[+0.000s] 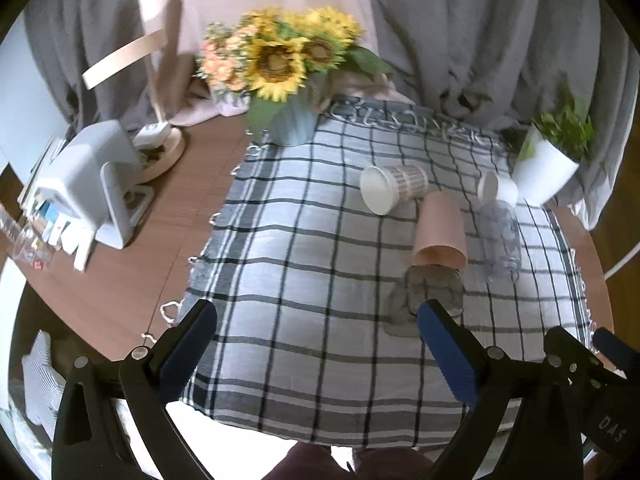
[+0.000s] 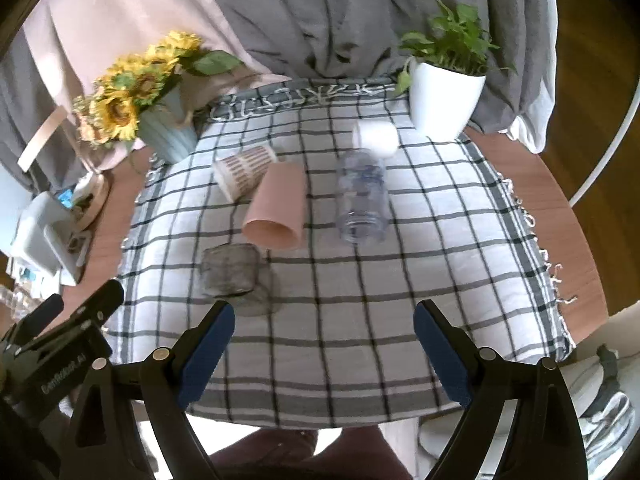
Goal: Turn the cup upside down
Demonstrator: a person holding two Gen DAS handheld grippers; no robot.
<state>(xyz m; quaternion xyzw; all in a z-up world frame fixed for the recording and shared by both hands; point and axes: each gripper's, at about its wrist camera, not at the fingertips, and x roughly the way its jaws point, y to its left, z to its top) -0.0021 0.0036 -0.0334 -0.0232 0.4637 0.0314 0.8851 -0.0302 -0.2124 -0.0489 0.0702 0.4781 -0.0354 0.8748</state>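
Both tools, left (image 1: pixel 316 344) and right (image 2: pixel 324 344), gape empty; the pink cup (image 2: pixel 276 208) (on its side) may roll into neighbouring cups.

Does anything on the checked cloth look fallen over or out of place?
Yes. The pink cup, the patterned cup, the clear cup and the white cup all lie on their sides. Nothing looks spilled.

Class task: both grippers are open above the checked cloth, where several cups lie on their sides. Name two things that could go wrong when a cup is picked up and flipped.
1. The pink cup lies close against the patterned cup and the grey cup, so a gripper reaching in may knock a neighbour.
2. The clear cup lies on its side and could roll away.
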